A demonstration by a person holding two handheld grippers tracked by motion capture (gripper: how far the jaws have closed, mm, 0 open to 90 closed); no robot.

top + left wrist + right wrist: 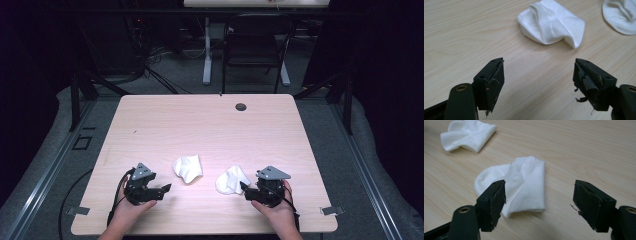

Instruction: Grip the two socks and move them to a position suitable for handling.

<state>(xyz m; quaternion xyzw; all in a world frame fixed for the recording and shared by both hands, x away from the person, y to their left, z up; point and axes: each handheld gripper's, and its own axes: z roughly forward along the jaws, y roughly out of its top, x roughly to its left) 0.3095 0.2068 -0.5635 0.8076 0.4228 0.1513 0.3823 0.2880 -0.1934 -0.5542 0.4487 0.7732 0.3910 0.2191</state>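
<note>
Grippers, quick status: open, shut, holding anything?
Left gripper: open, empty, short of the left sock.
Right gripper: open, empty, right sock just ahead.

Two socks lie on the table [165,120], toward its near edge. Left sock [188,168] sits just left of table centre, right sock [232,179] near it on the right, a bit closer to the near edge, not touching. L gripper [165,190] is left of left sock, apart. R gripper [244,189] is at the right sock's near-right edge.
</note>
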